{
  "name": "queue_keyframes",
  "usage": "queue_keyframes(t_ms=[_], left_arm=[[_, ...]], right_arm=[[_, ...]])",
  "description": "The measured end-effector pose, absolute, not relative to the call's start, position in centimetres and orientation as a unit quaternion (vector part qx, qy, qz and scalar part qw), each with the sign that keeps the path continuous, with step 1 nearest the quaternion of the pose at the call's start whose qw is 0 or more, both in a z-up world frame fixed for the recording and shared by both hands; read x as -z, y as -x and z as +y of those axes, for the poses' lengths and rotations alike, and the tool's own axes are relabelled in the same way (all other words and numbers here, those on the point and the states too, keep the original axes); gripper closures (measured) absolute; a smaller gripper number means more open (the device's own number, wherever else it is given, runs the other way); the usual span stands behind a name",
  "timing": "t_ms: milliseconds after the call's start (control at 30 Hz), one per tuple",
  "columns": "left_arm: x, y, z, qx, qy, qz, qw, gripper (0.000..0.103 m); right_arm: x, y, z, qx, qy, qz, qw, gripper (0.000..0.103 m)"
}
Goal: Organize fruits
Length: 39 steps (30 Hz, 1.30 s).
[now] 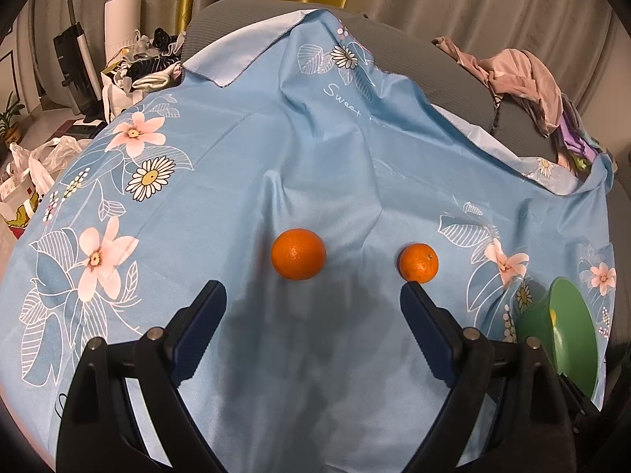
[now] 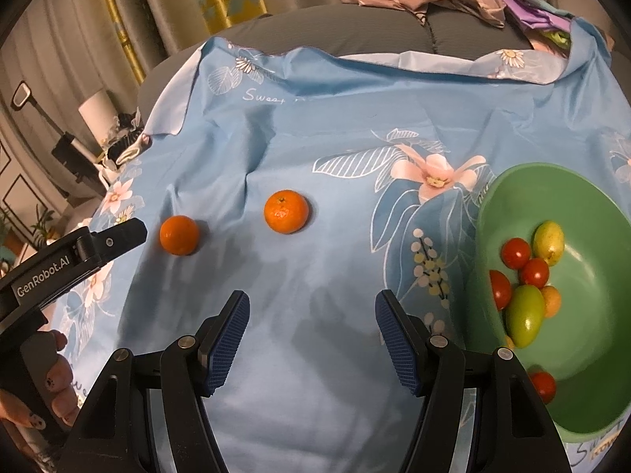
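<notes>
Two oranges are left out on the blue floral cloth (image 2: 299, 354). The one nearer the bowl (image 2: 286, 211) sits stem-up towards the middle of the spread; the other orange (image 2: 179, 235) lies well apart from it, further from the bowl and close to the tip of the left gripper as the right wrist view has it. From the left wrist view the same pair shows as the larger-looking orange (image 1: 298, 254) straight ahead and the nearer-the-bowl one (image 1: 419, 263) just past the tip of one finger.

The green bowl (image 2: 524, 189) stands at the right-hand edge of the cloth and already holds a good share of the work: several small red tomatoes (image 2: 516, 252), a yellow-green fruit (image 2: 548, 241), a larger green one (image 2: 525, 315) and a small orange-coloured one beside it. One more red piece shows low in the bowl. I'd judge the job mostly done, with only the two oranges left to go in.

Neither gripper has anything in it. The left gripper (image 1: 313, 295) hovers with its jaws wide apart over bare cloth, short of the fruit. The right gripper (image 2: 312, 307) has its jaws apart too, somewhat narrower, nothing between the blue pads. A hand (image 2: 35, 394) grips the left tool's handle at the picture's edge.

Beyond lie a grey cushion, crumpled clothes and curtains.
</notes>
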<state>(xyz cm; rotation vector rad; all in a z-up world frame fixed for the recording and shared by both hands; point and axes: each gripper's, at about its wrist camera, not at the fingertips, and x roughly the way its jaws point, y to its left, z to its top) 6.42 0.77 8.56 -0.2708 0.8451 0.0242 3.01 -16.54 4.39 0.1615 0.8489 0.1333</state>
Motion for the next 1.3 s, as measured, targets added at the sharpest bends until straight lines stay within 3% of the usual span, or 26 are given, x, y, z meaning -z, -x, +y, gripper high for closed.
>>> queue_keyframes(t_ms=[933, 1300], left_arm=[[-8.3, -6.7, 0.6, -0.008, 0.136, 0.413, 0.900, 0.013], [-8.1, -7.2, 1.3, -0.006, 0.145, 0.406, 0.902, 0.015]], right_arm=[[-3.9, -3.6, -16.3, -0.065, -0.079, 0.416, 0.904, 0.036], [-5.0, -5.6, -17.5, -0.086, -0.132, 0.395, 0.905, 0.036]])
